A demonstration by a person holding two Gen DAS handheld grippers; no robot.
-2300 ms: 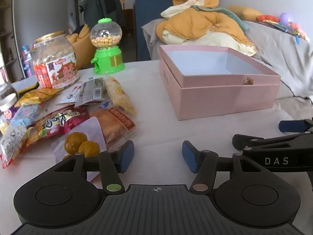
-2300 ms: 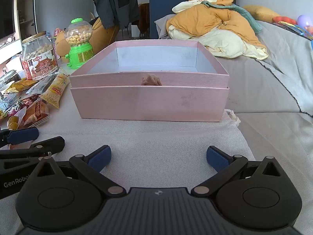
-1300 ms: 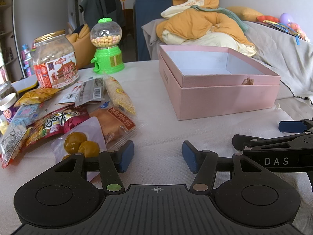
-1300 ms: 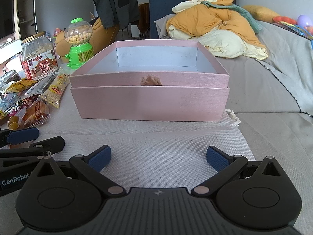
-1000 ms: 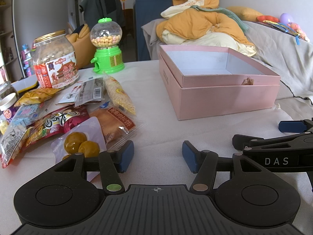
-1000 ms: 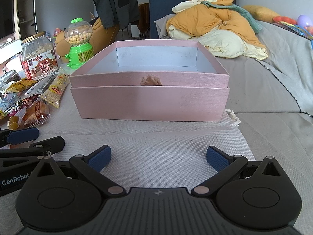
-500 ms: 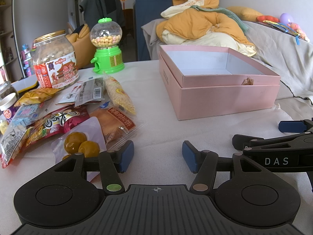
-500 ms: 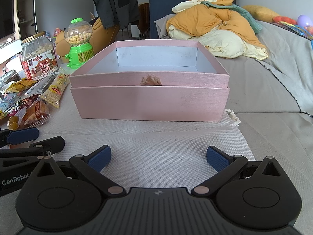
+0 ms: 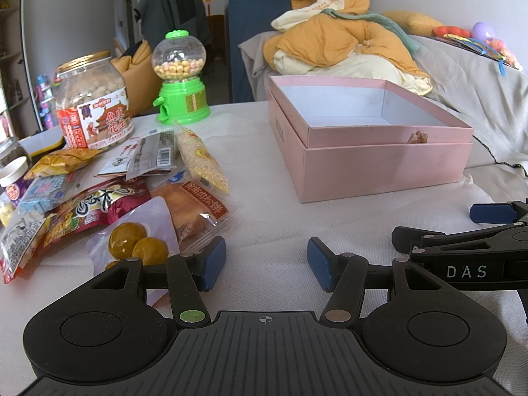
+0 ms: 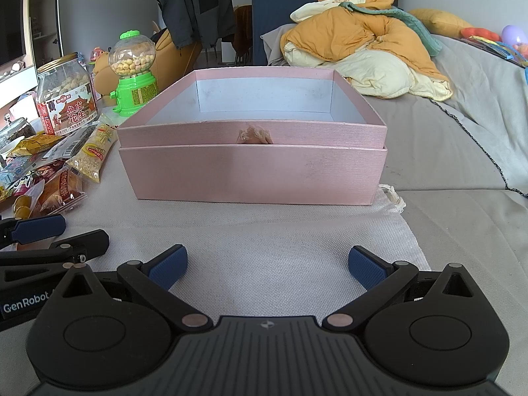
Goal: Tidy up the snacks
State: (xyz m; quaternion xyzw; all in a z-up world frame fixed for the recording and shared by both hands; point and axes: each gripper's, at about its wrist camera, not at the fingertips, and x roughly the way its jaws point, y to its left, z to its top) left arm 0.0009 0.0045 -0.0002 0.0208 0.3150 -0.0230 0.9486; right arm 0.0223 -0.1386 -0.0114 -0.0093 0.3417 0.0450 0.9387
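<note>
A: Left to right, quick. Left of the box (image 9: 379,168): peanut jar (image 9: 94,102), green candy dispenser (image 9: 180,79), then the snack pile (image 9: 109,191) spread on the cloth.

B: What's in the pile?

A: Yellow chip bag (image 9: 61,161), grey sachet (image 9: 151,156), puffed-rice stick (image 9: 201,161), red packet (image 9: 95,208), bun pack (image 9: 194,208), egg-yolk pouch (image 9: 138,241). All lie loose, well left of the box.

B: Box?

A: Pink, open, sitting in its own lid. Inside looks bare as far as both views show; the near floor is hidden behind its front wall. A little ribbon tab (image 10: 253,136) sits on the front rim.

B: Claws?

A: Left gripper (image 9: 265,264) sits low, front-left of the box, jaws moderately apart, nothing between them; the left pad is just beside the egg-yolk pouch. Right gripper (image 10: 266,267) is straight in front of the box, jaws wide, nothing held.

B: Progress?

A: I'd say nothing is done. No snack in the box, none gripped. All packets are left to move; jar and dispenser maybe too. The egg-yolk pouch or bun pack looks the likeliest first pick for the left.
</note>
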